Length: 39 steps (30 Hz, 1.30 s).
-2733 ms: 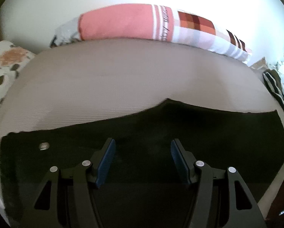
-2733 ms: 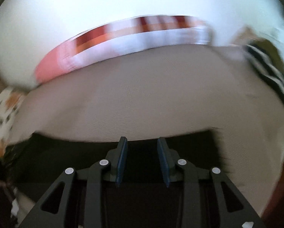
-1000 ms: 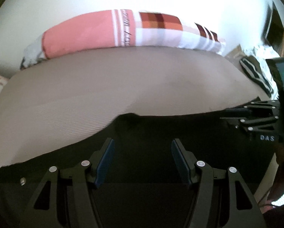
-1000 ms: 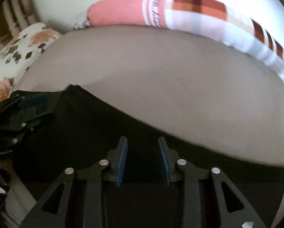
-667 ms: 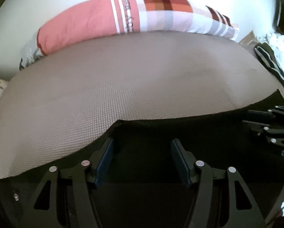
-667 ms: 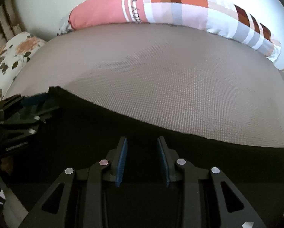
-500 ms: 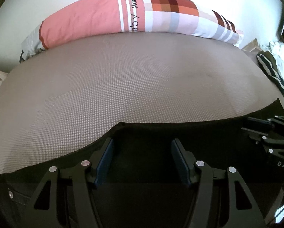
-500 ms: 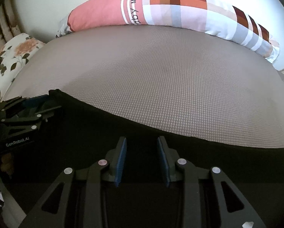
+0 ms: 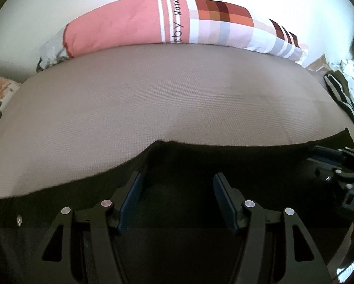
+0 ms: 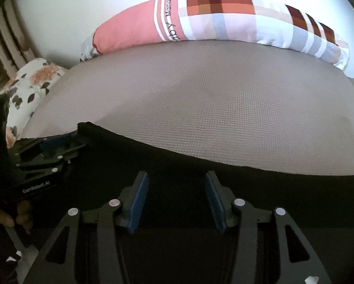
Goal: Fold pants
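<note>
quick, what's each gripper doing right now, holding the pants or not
left gripper: open over the black pants, nothing pinched between its pads.
right gripper: open, jaws have just been opening; pants lie beneath, not gripped.

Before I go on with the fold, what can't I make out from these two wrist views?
- Pants: near part cut off by the bottom edge and hidden behind the left hand-held gripper and right hand-held gripper; folds lost in black.
- Pillow lettering: too small, partly hidden by the mattress.
</note>
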Motion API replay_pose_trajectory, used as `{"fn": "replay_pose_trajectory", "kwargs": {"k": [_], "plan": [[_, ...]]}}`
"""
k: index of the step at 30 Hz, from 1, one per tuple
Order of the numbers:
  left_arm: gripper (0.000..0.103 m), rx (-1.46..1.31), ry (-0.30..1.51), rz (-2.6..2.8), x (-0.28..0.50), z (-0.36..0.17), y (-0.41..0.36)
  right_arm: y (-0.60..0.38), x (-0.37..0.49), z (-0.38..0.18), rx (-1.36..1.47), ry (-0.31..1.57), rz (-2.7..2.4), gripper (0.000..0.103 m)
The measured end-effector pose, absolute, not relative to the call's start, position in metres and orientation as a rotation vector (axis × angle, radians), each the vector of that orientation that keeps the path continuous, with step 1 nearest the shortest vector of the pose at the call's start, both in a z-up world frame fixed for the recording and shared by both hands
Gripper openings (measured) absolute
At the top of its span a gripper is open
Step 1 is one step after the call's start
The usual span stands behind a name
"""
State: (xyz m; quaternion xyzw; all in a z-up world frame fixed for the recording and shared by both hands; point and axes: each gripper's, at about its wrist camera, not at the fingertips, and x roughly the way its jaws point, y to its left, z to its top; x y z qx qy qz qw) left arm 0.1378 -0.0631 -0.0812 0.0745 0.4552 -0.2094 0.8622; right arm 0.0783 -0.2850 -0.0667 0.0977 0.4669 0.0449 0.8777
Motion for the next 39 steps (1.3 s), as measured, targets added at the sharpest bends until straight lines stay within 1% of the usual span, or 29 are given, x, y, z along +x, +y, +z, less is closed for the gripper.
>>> {"fn": "replay_pose_trajectory", "kwargs": {"k": [1, 5, 10, 21, 27, 39], "plan": [[0.062, 0.152, 0.954, -0.433, 0.134, -0.081, -0.061, -0.287, 0.075, -0.065, 0.206, 0.969, 0.089, 0.052], [0.063, 0.146, 0.943, -0.403, 0.117, -0.079, -0.055, -0.300, 0.056, -0.057, 0.234, 0.948, 0.059, 0.054], [0.063, 0.134, 0.941, -0.391, 0.097, -0.078, -0.051, -0.328, 0.032, -0.056, 0.322, 0.934, 0.039, 0.058], [0.063, 0.158, 0.977, -0.378, 0.077, -0.092, -0.056, -0.388, -0.013, -0.056, 0.435, 0.929, -0.042, 0.058], [0.066, 0.166, 0.967, -0.378, 0.077, -0.094, -0.059, -0.420, -0.034, -0.052, 0.484, 0.906, -0.068, 0.058], [0.072, 0.164, 0.960, -0.388, 0.076, -0.094, -0.057, -0.518, -0.057, -0.056, 0.723, 0.917, -0.008, 0.058]]}}
